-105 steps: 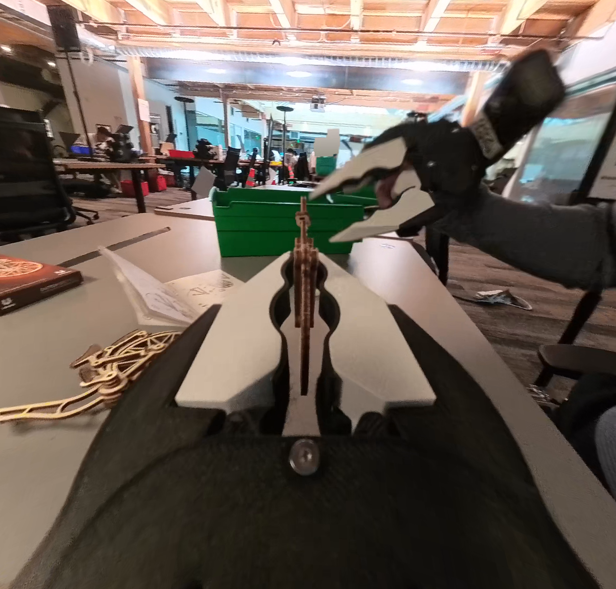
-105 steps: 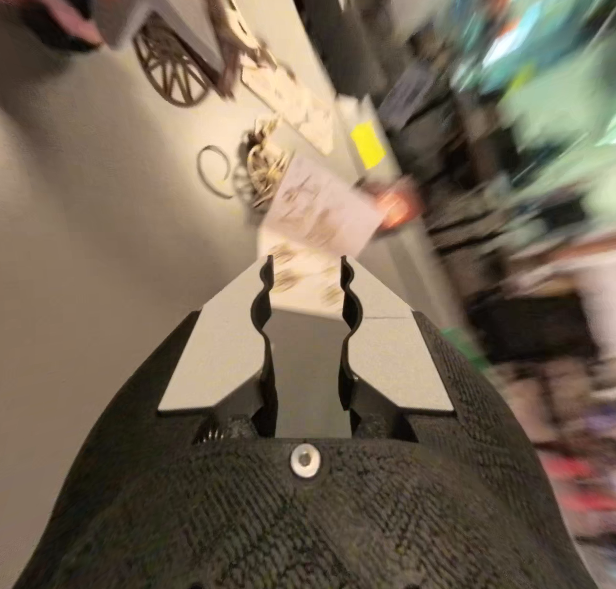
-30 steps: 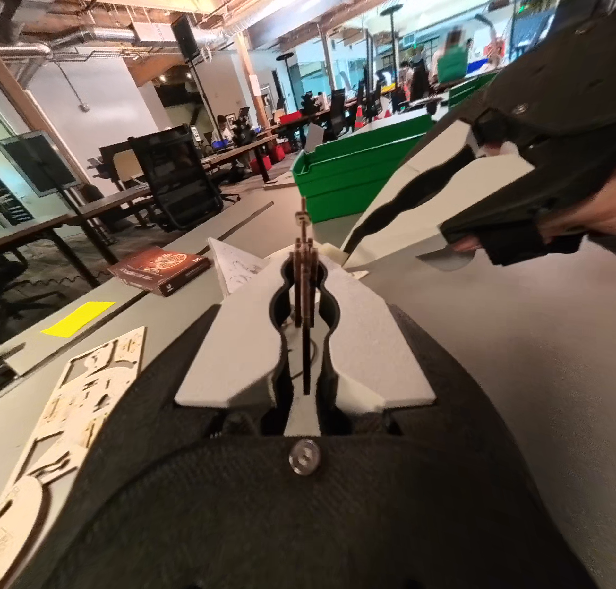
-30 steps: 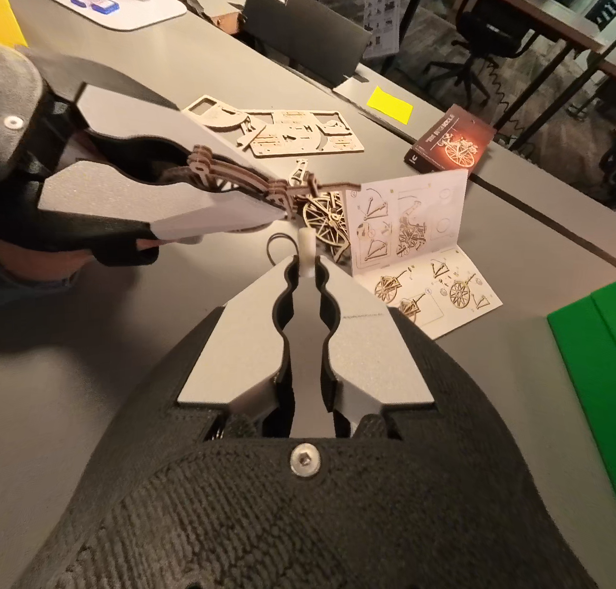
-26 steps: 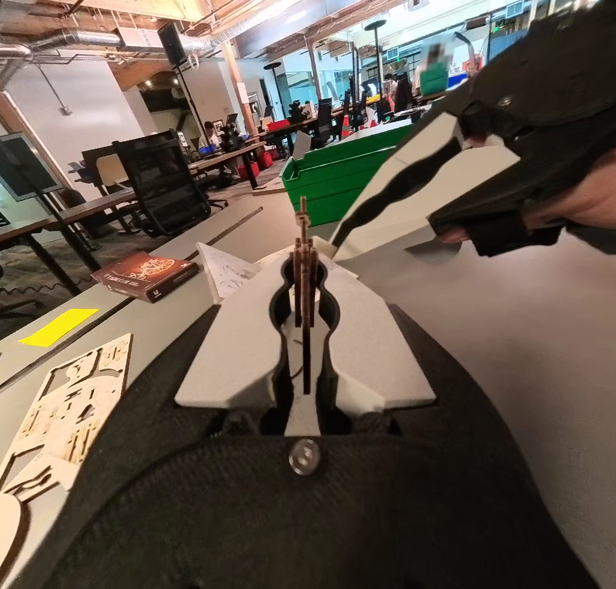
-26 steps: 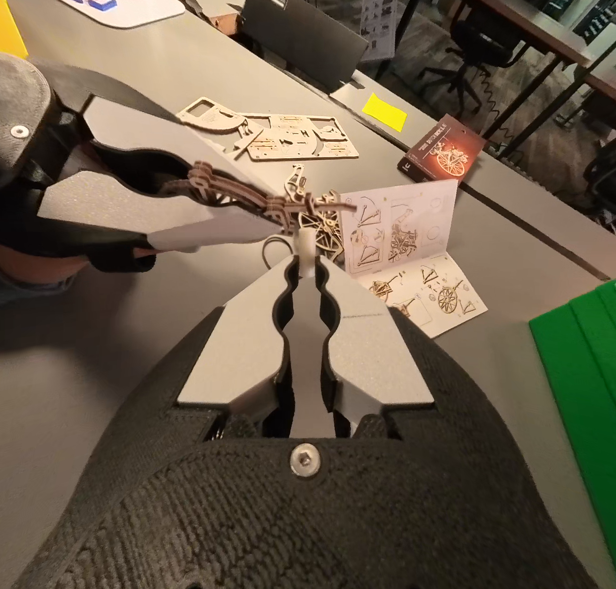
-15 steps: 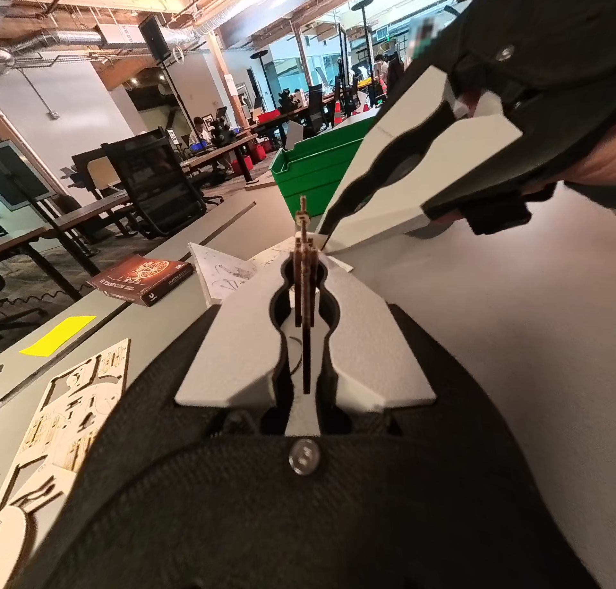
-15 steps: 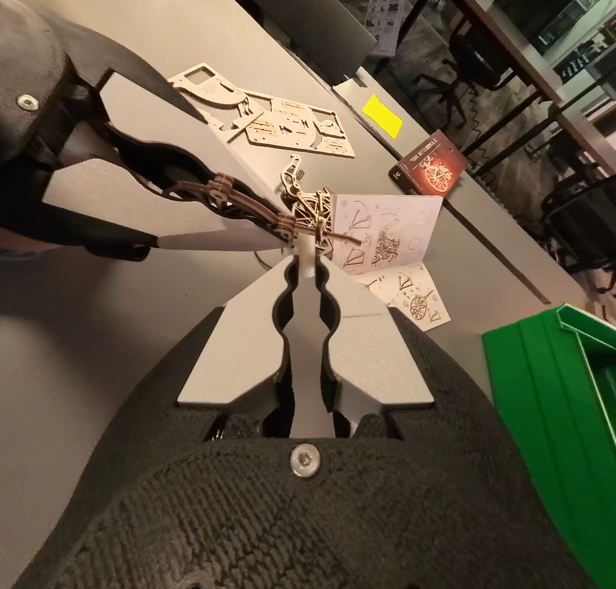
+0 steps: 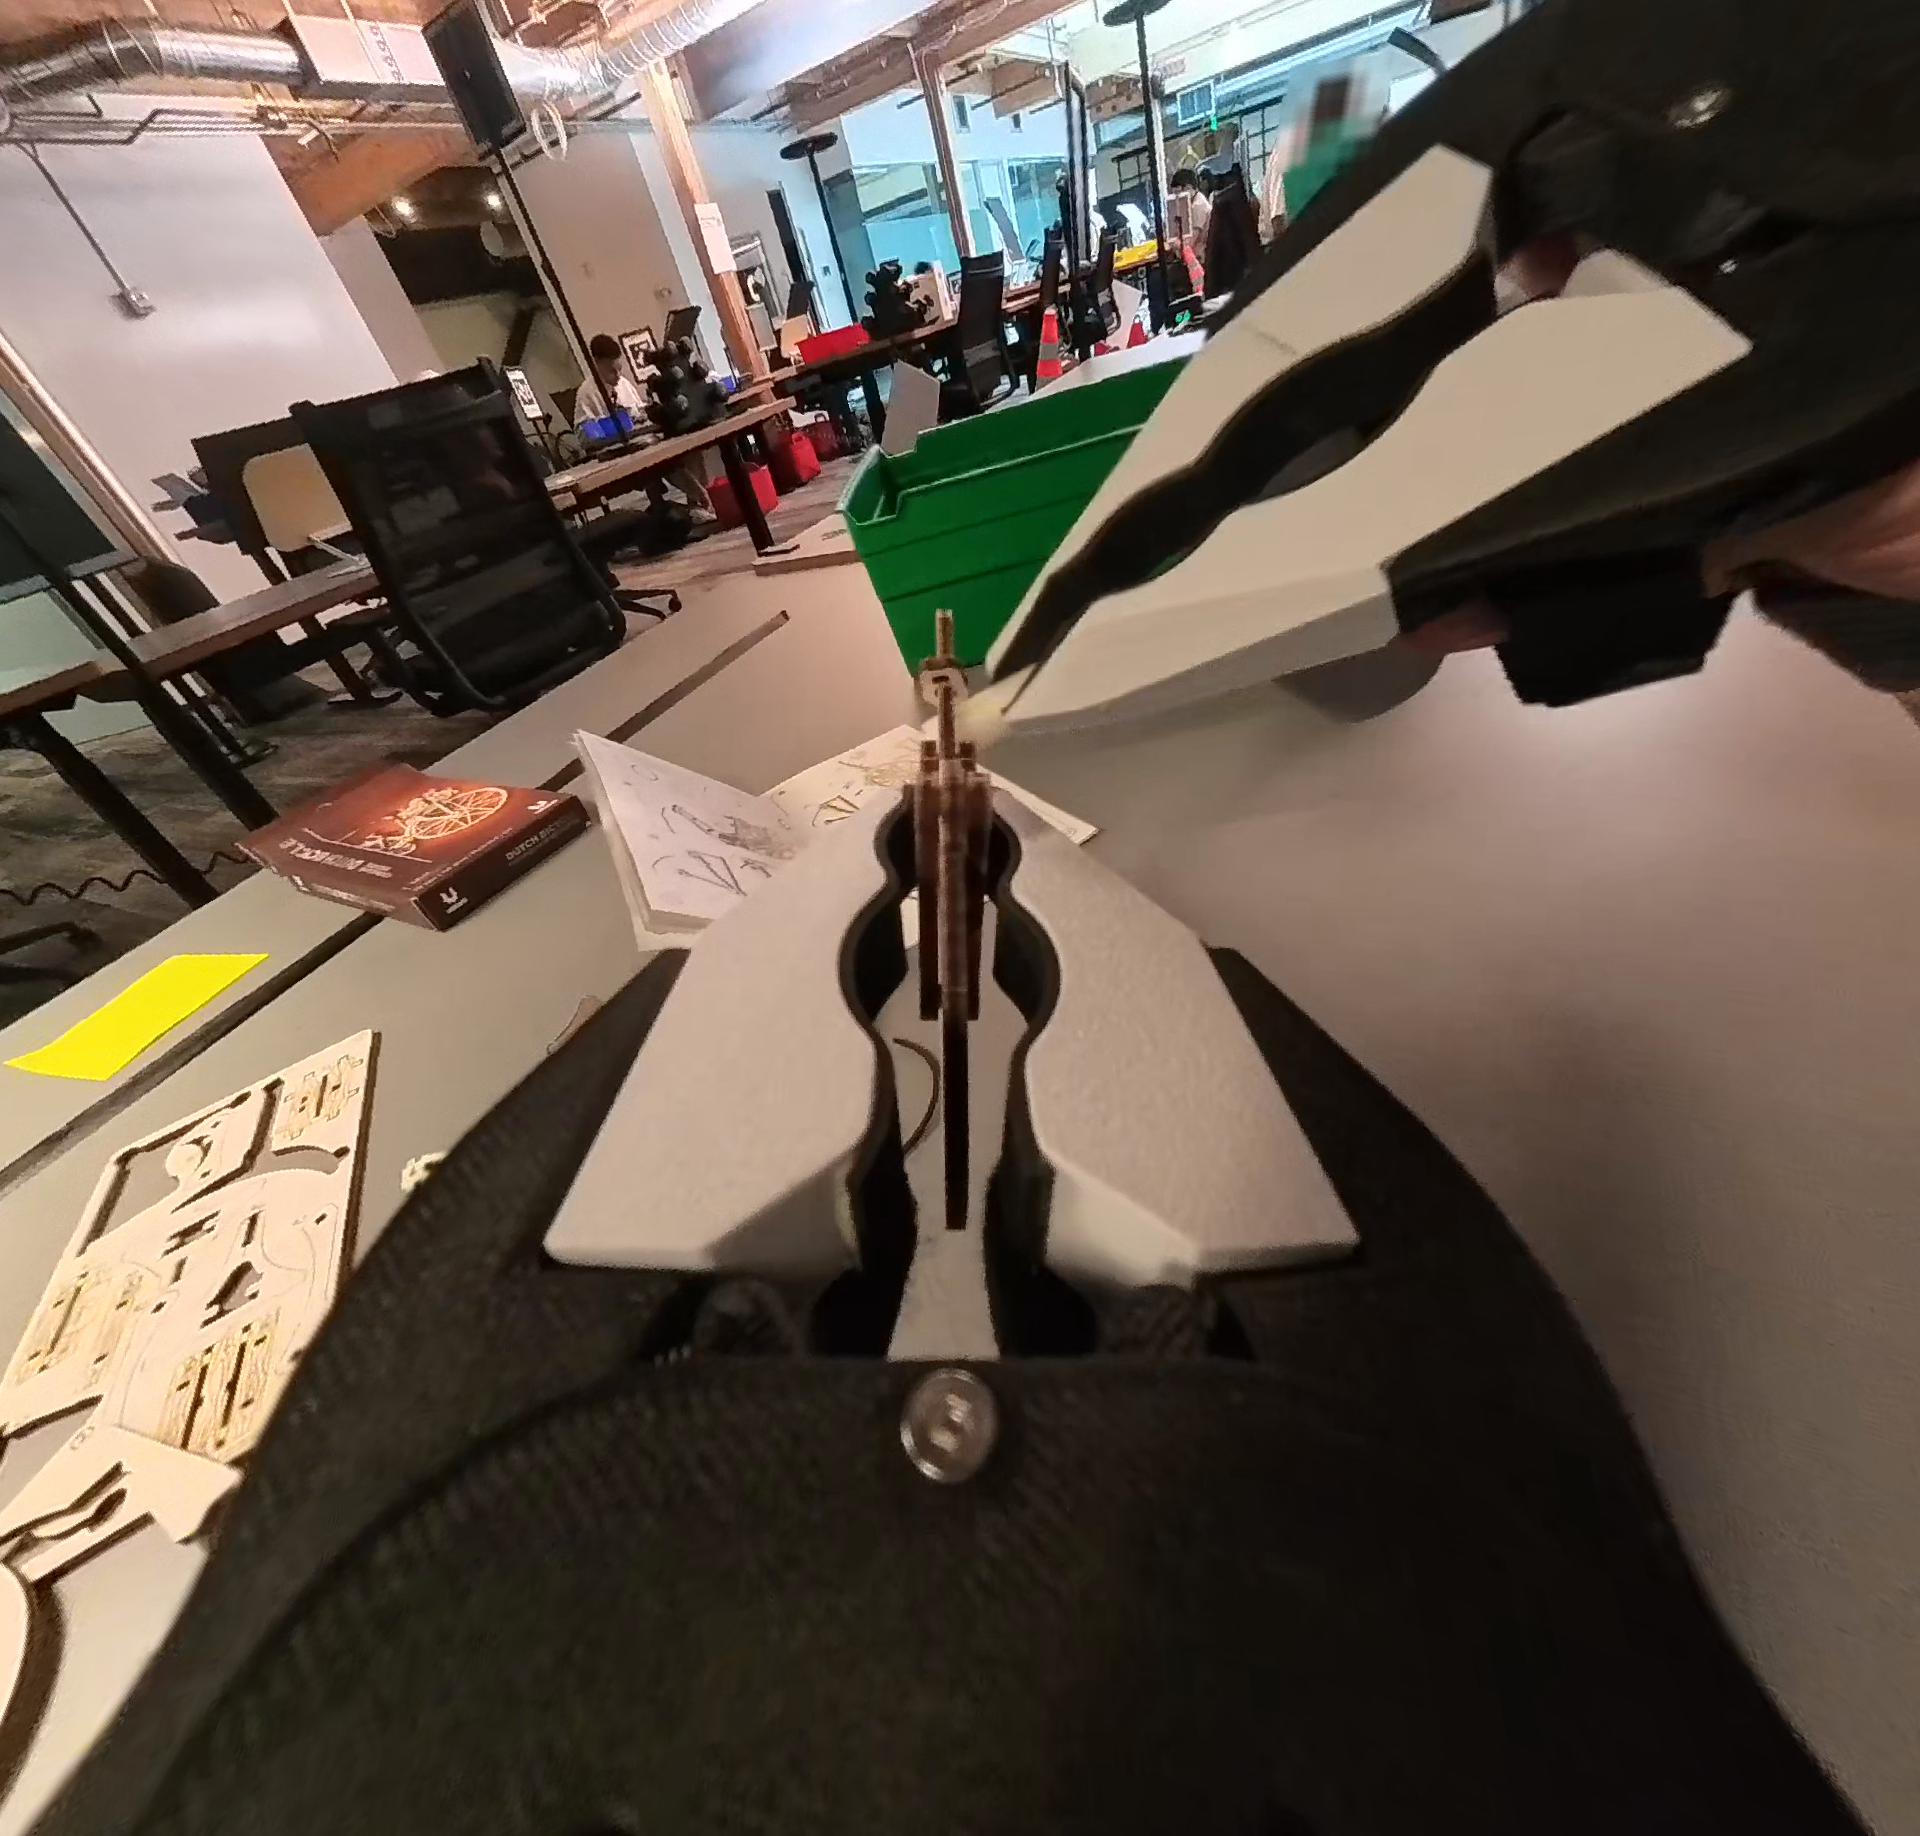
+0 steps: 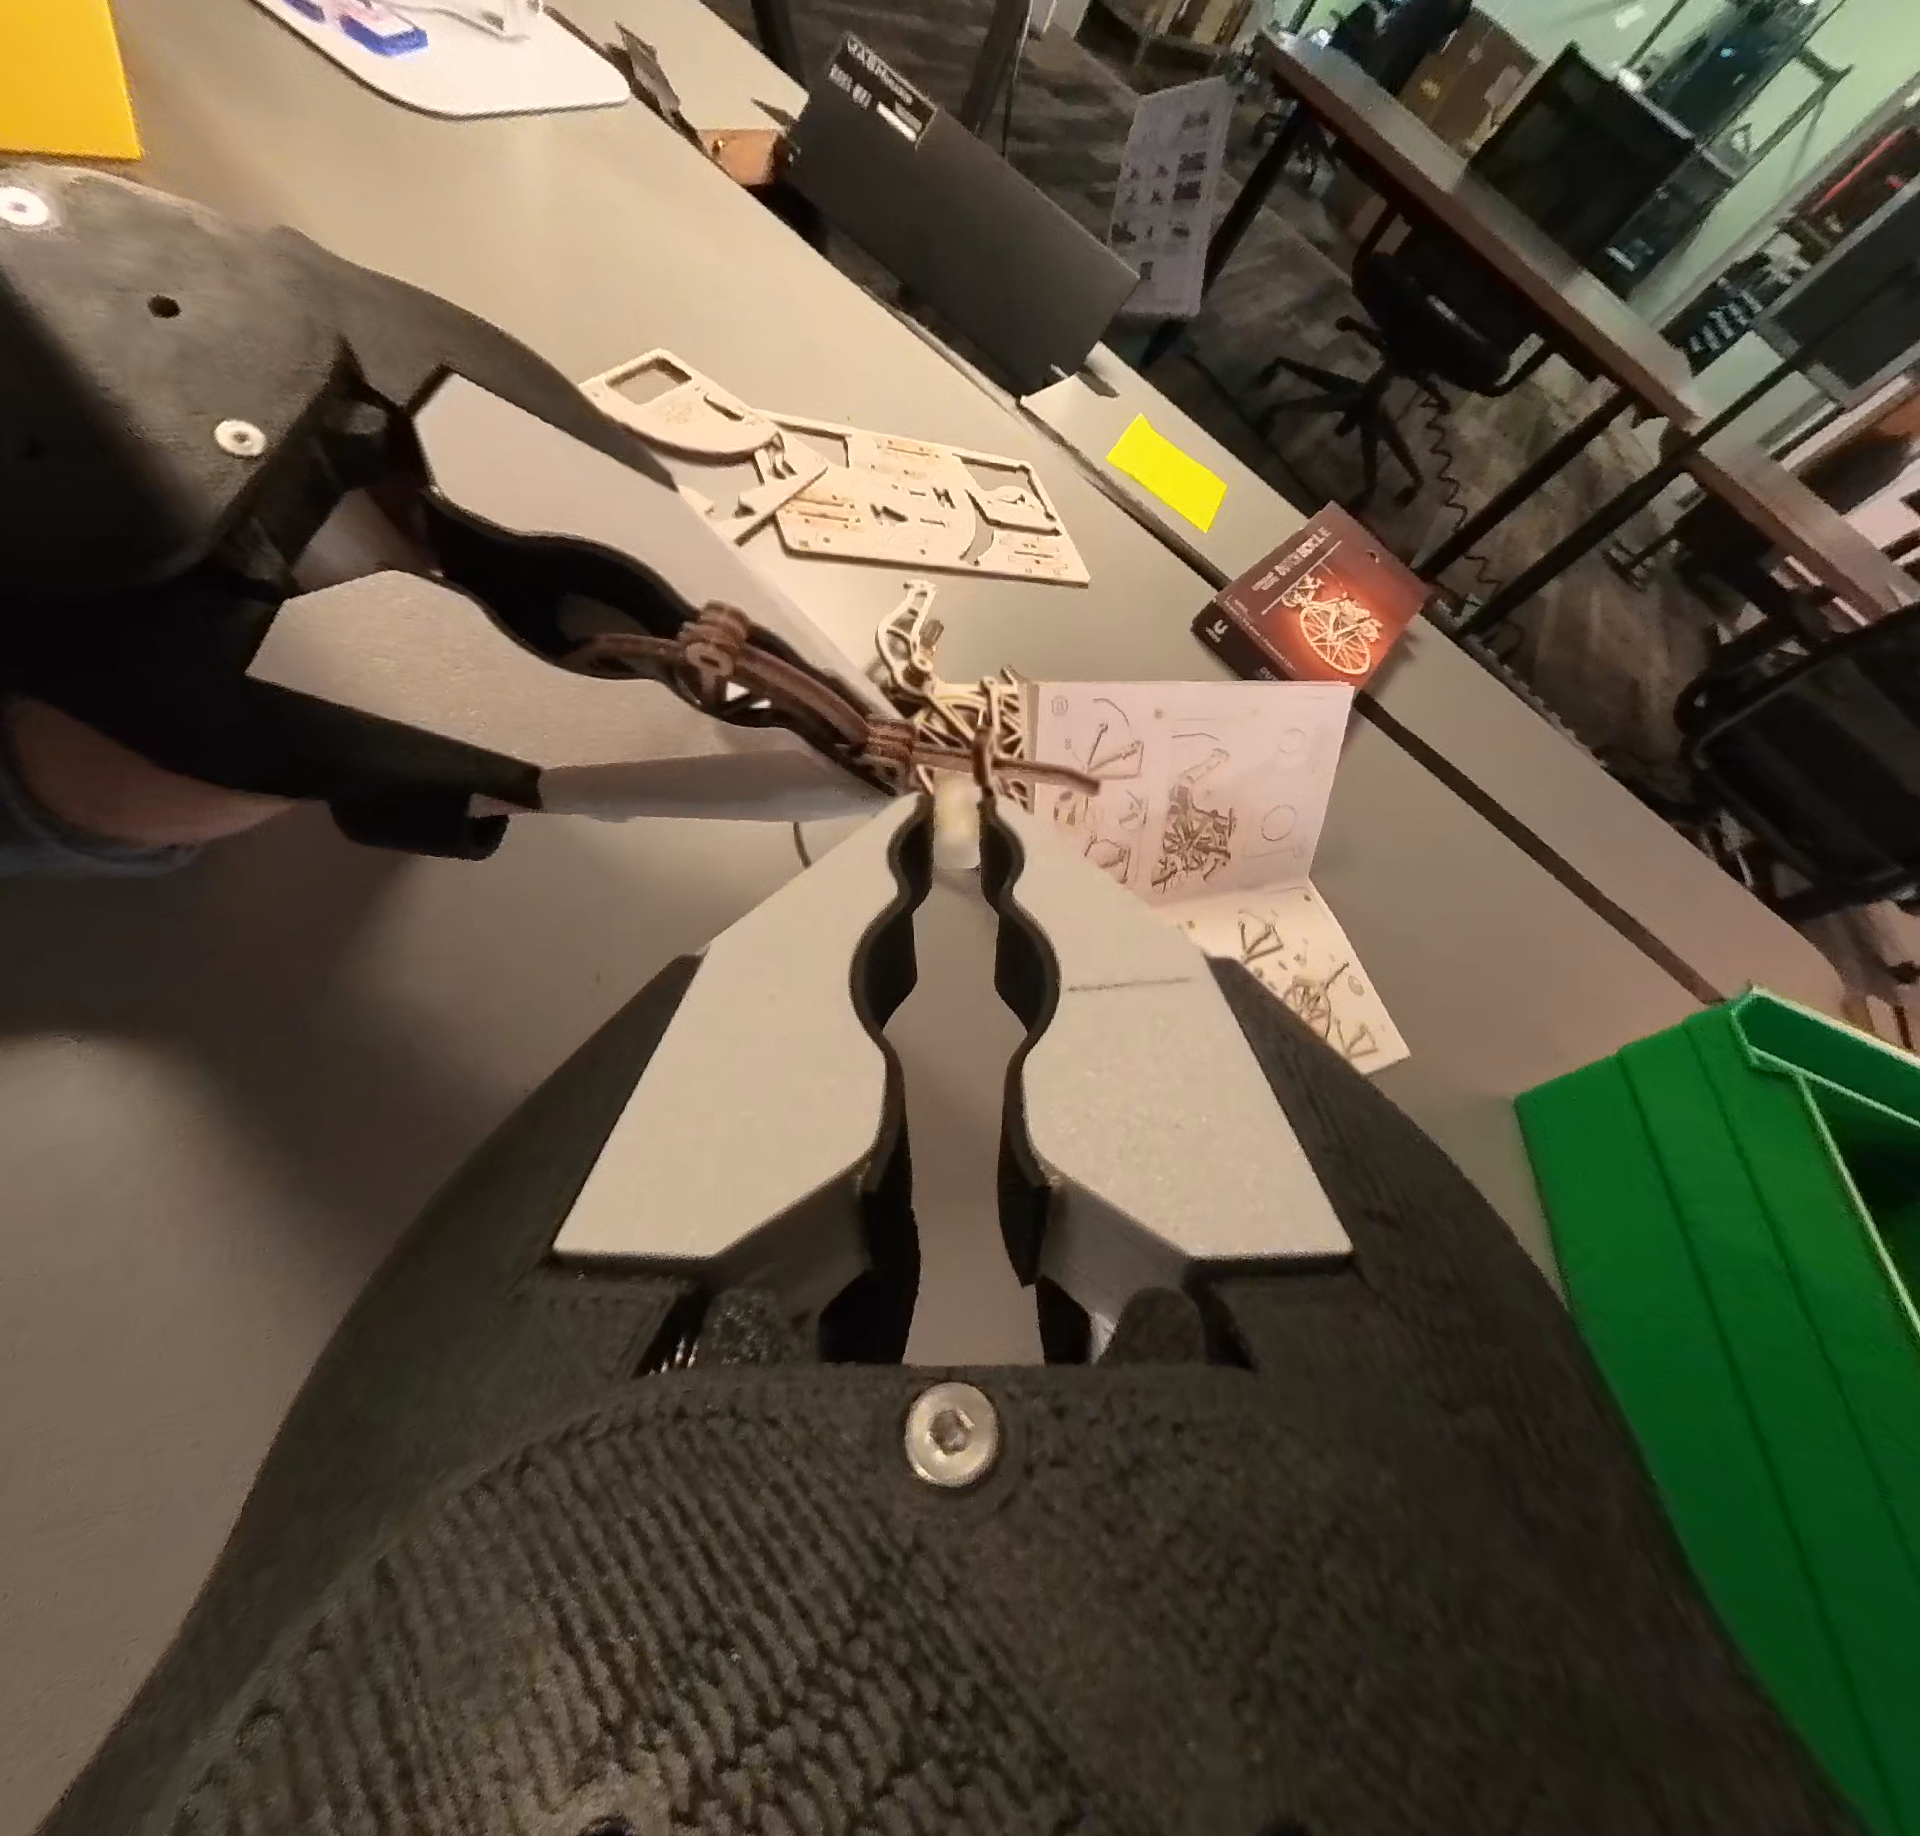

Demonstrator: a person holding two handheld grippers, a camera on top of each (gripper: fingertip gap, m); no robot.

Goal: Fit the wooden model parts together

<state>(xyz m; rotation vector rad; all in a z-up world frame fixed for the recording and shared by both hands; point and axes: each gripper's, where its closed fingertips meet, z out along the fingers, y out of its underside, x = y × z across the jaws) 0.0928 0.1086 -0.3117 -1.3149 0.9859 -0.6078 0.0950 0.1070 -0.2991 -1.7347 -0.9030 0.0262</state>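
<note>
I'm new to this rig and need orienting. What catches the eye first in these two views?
The two grippers meeting mid-air above the grey table: the left gripper clamps a brown wooden frame, while the right gripper brings a small pale peg against its front end. At the right edge sits a bright green bin.

Green bin (image 10: 1756,1298) at the table's (image 10: 312,1007) right edge. Open instruction booklet (image 10: 1195,799) mid-table; dark printed box (image 10: 1314,623) past the seam, yellow sticky note (image 10: 1166,470) beside it. Black mesh office chair (image 9: 468,539) off the far edge.
</note>
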